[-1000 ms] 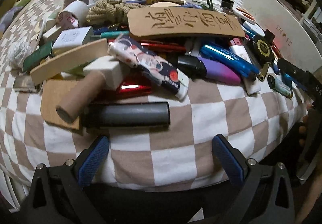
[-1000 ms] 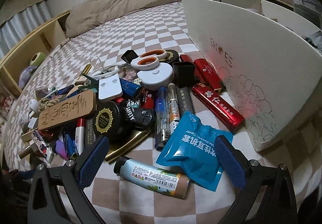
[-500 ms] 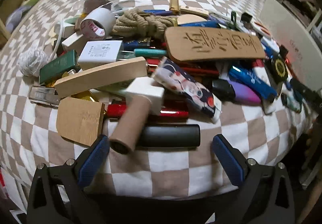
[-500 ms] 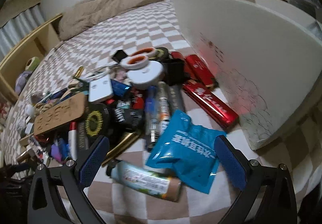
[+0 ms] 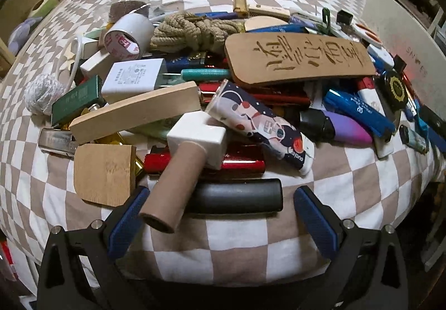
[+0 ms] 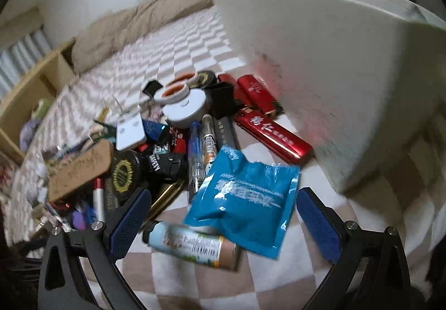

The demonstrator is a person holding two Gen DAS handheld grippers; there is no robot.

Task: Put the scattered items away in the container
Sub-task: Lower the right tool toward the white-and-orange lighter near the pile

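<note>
The tidying had barely begun, by the look of it: the whole heap of small items lay spread on the brown-and-white checked bed cover, and nothing visible had gone into the tall white cardboard container, whose inside could not be seen from either camera.

The left gripper was spread wide and empty. Between its fingers lay a matte black cylinder crosswise, and a tan cardboard tube fixed into a white block angled toward the left finger, its open end almost touching the blue pad. Just beyond sat a tube printed with an astronaut; farther ahead was a wooden plaque carved with characters, and ahead to the left a coil of tan rope.

The right gripper was likewise released, holding nothing. Between its fingers lay a crinkled blue foil packet, overlapping a pale labelled spray can nearer the camera. A long red lighter lay ahead, close to the container wall, which rose ahead and to the right. This view was blurred.

Room was tight. The heap reached close to the bed's near edge below both grippers, so a nudged cylinder might well roll off. The clutter was stacked and overlapping; only the near fringe and the bare cover far beyond the pile offered space.
</note>
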